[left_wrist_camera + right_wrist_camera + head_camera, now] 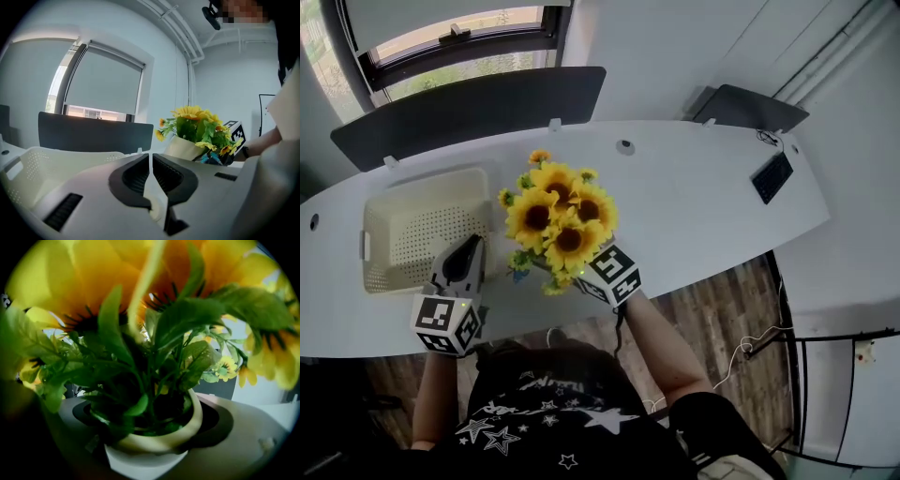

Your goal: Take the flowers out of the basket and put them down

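White curved desk (pixel 703 206) under window (pixel 459 42), pale basket (pixel 422 180) at left end. Flowers (pixel 558 216) already out of basket, held just right of it, near desk's front edge; whether pot touched desk, unclear. Right gripper (pixel 574 272) clamped on cream pot (pixel 159 441). Left gripper (pixel 469 251) closed on nothing, by basket's near corner. Risks, my guess: top-heavy bunch tipping pot on release; set-down too near edge, pot falling to floor (pixel 722 319); leaves (pixel 178 319) snagging jaws on pull-back.
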{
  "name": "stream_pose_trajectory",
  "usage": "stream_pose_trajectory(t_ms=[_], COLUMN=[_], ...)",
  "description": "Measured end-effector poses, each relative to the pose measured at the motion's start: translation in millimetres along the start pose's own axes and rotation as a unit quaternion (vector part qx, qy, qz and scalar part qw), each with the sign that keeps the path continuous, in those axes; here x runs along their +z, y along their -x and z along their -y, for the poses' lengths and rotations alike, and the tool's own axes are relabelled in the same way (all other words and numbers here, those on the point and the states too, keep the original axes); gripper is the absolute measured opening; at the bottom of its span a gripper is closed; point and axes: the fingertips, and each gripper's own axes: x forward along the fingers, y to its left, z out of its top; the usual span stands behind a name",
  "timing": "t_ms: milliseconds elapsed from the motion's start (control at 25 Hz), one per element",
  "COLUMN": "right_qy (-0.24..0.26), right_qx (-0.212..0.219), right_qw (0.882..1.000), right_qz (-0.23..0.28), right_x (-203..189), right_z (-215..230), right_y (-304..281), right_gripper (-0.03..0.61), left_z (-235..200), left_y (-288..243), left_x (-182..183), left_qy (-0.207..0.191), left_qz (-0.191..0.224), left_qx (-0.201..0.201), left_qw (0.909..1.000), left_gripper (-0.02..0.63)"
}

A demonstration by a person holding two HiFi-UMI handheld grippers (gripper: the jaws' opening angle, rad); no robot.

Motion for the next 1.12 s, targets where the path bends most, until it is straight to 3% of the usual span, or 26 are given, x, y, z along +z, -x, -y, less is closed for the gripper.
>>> stream_pose_trajectory(t_ms=[440, 800, 1120], right_qy=[-0.039, -0.082, -0.093], right_qx=[-0.012, -0.018, -0.01], right_qw=[0.998, 0.993, 0.991], right_qz=[-0.047, -0.087, -0.098], right_x=[-77.1, -136.0, -155.5], right_z=[18.2, 18.6, 12.3], right_y=[35.8, 28.5, 16.9], right_gripper=[0.529, 0.529, 0.529], left_z=[73.5, 76.7, 68.1], left_y=[-27.1, -35.9, -35.4], left_x=[-38.5, -92.9, -114.4], left_qy=[-0.016, -0.004, 0.009], left_qz=[-0.036, -0.096, -0.119], left_qx=[-0.035, -0.037, -0.022], left_qw=[0.9986, 0.9947, 0.9927], left_gripper=[0.031, 0.03, 0.031])
